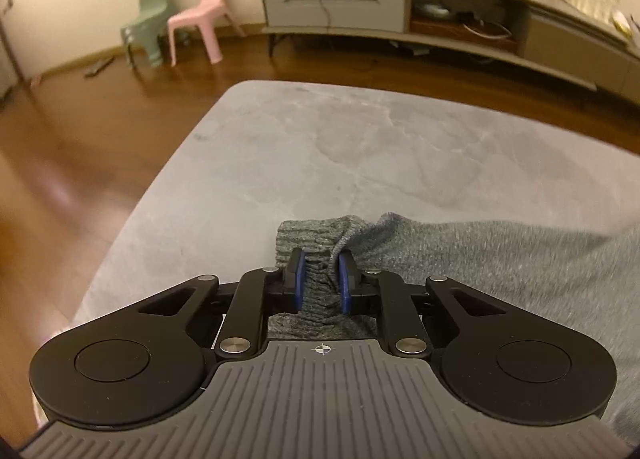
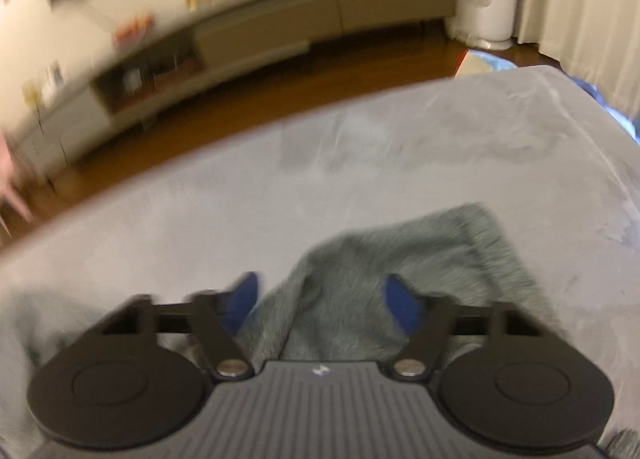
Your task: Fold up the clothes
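While both hands work low over the grey tabletop [image 1: 360, 147], these are the facts of the moment:

Garment: a grey knitted sweater [image 1: 500, 259] lies on the tabletop, its body spreading away to the right in the left wrist view.
Cuff: the ribbed cuff [image 1: 308, 243] sits directly ahead of the left tool [image 1: 322, 279], its ribs running along the line the tool points.
Left tool: narrowed down on the cuff, both blue pads [image 1: 299, 279] pressing the knit from either side, so it is gripping the sweater.
Right tool: the right tool [image 2: 320, 299] stands partly spread, straddling a raised fold of the sweater [image 2: 400, 255]; the blurred picture shows cloth between the pads [image 2: 402, 307], but no clear pinch.
Nearer hand: the left already has its hold; the right looks, by judgement, about to clamp.
Risk: thick knit may slip from a shallow bite.
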Motion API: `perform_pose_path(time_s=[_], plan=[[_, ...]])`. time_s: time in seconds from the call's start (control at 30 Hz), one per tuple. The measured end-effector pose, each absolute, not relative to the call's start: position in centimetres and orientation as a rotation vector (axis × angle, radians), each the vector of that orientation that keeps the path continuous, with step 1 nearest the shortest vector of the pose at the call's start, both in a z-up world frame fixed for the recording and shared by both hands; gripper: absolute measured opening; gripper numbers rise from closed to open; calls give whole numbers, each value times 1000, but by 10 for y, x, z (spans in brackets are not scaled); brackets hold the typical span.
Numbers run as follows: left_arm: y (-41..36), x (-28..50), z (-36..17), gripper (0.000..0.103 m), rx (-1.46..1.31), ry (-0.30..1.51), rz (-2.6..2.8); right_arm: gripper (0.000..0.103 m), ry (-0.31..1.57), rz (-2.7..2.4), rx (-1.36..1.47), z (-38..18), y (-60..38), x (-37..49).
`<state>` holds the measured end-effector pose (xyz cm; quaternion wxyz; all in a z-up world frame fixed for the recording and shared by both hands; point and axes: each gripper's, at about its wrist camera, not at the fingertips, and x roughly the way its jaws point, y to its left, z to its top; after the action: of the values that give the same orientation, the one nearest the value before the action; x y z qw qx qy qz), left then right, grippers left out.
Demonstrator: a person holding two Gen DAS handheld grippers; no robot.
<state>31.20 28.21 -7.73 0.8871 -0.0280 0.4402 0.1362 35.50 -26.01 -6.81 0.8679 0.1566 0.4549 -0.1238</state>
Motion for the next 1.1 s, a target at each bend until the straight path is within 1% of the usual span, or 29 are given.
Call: perform_pose_path(time_s=[0.03, 0.07, 0.1, 0.17, 0.23, 0.27, 0.33, 0.4, 0.43, 0.47, 0.53, 0.6, 0.63, 0.67, 0.7, 0.77, 0.8, 0.87, 0.93, 1.0, 1.03, 1.07, 1.1], plan=[[284, 311, -75, 7, -65, 916, 284, 6, 985, -259, 292, -75, -254, 363], [286, 310, -72, 2, -66, 917, 283, 3, 964, -260, 281, -72, -252, 363], [288, 308, -69, 0, -67, 917, 284, 3, 939, -259, 272, -67, -250, 362], [296, 305, -64, 0, -77, 913, 297, 3, 773, -227, 268, -33, -249, 344], [307, 302, -60, 0, -104, 906, 306, 3, 593, -167, 280, 12, -253, 304], [313, 300, -59, 0, -119, 903, 308, 3, 548, -156, 278, 27, -256, 283], [321, 296, -58, 0, -144, 902, 302, 3, 531, -153, 299, 41, -264, 239], [324, 291, -61, 0, -161, 908, 293, 3, 638, -152, 309, 23, -273, 207], [325, 289, -62, 0, -166, 912, 290, 4, 729, -160, 311, 4, -276, 193], [324, 287, -63, 0, -168, 913, 285, 10, 802, -168, 319, -14, -281, 185], [319, 280, -60, 2, -165, 903, 267, 16, 943, -187, 332, -49, -291, 169], [311, 273, -50, 6, -147, 880, 250, 30, 900, -240, 319, -48, -299, 162], [306, 268, -43, 7, -136, 862, 238, 51, 863, -242, 308, -42, -301, 163], [300, 262, -35, 12, -120, 840, 223, 67, 826, -232, 272, -35, -297, 168], [292, 256, -26, 18, -99, 817, 208, 69, 791, -222, 236, -29, -293, 174], [278, 249, -16, 22, -68, 792, 174, 71, 770, -161, 157, -25, -276, 198], [270, 249, -14, 22, -55, 793, 152, 73, 777, -122, 141, -28, -265, 215], [256, 252, -20, 22, -33, 828, 104, 82, 816, -57, 114, -41, -244, 243], [245, 260, -34, 22, -7, 877, 79, 83, 865, 0, 73, -58, -222, 268], [237, 268, -47, 22, 12, 920, 68, 70, 905, -37, -5, -77, -209, 286], [235, 271, -52, 22, 13, 933, 72, 49, 926, -56, -9, -81, -210, 289], [235, 276, -58, 22, 18, 945, 79, 30, 924, -74, -3, -81, -216, 290], [235, 280, -63, 22, 24, 954, 91, 24, 923, -91, 4, -80, -222, 292]])
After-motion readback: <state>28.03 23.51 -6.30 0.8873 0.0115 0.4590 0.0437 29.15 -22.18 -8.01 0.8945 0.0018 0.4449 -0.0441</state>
